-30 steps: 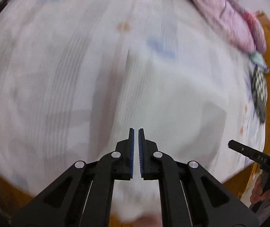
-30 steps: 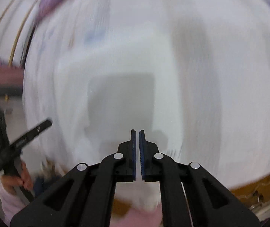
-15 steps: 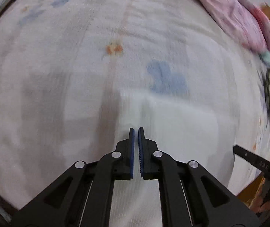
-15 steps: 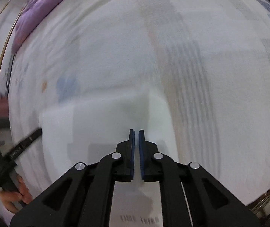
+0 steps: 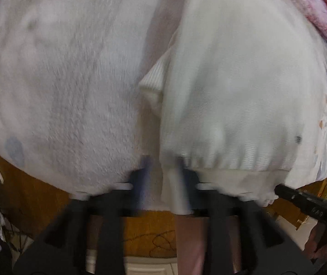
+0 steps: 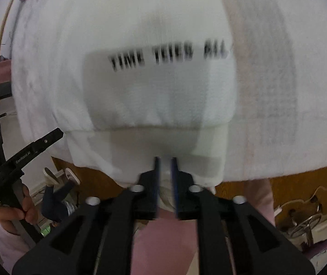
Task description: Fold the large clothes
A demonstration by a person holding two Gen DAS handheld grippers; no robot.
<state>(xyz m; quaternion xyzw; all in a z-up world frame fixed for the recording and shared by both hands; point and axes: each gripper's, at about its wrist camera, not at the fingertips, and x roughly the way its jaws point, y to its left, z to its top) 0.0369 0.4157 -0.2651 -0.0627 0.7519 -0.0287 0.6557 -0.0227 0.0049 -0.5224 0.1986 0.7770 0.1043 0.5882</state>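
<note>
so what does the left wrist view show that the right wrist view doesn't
Only the left wrist view shows a ribbed cuff folded at the garment's side and a pink blanket at the far corner. Only the right wrist view shows blurred black lettering on the garment, and shoes on the floor. Both show the white sweatshirt lying on the pale bedspread, its ribbed hem nearest the camera, and both grippers, left gripper and right gripper, whose jaws have just been opening around the hem.

My left tongs at the bottom centre of the left wrist view have just been opening, jaws well apart over cloth, and my right tongs have just parted to a narrow gap.
</note>
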